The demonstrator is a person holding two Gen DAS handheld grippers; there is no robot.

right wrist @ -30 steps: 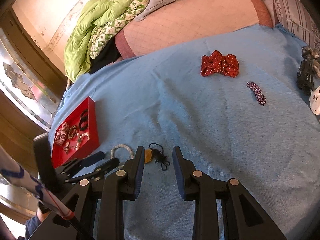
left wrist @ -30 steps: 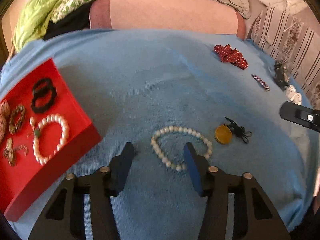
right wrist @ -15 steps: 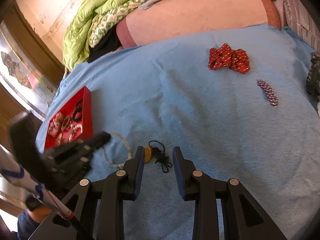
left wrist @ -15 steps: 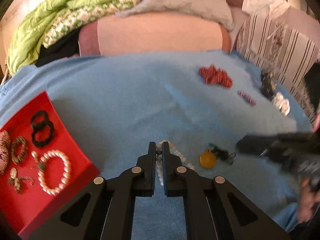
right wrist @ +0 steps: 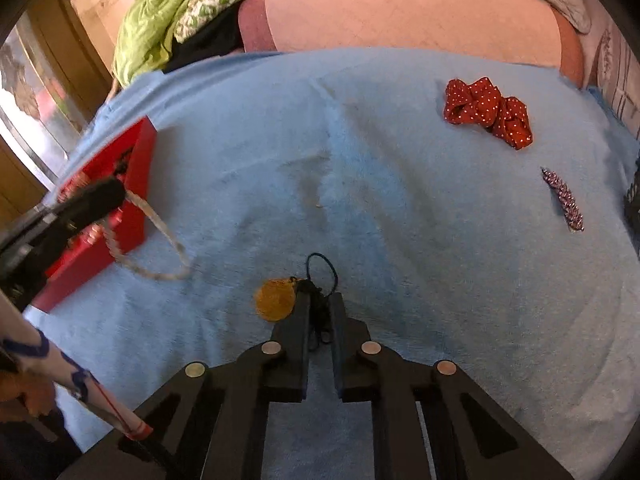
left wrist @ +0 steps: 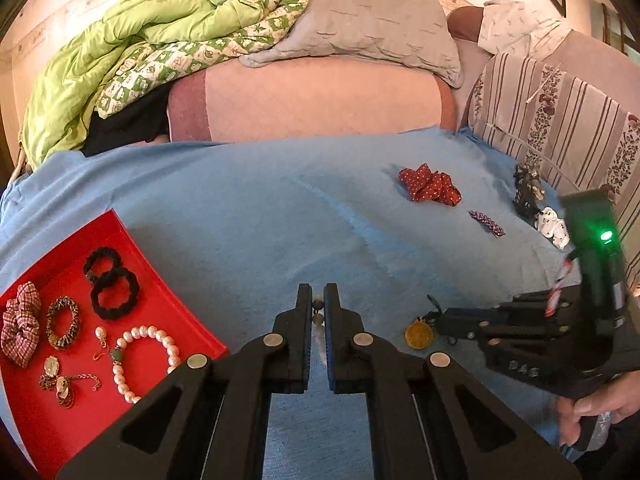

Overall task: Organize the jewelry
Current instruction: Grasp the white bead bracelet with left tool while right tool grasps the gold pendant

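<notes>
Two beads show between left gripper (left wrist: pixel 318 304) fingers; right view shows bracelet (right wrist: pixel 160 240) dangling.

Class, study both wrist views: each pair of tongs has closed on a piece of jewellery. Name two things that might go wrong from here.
1. The left tongs pinch only a bead or two of the white pearl bracelet; its hanging loop may snag the red tray's wall or slip free.
2. The right tongs grip only the thin black cord, so the round amber pendant may swing or drop.

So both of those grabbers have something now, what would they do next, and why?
Probably carry the pearl bracelet, hanging from the shut left tool, over the red tray beside it and release. A similar pearl bracelet already lies there. The right tool pinches the pendant's black cord.
</notes>
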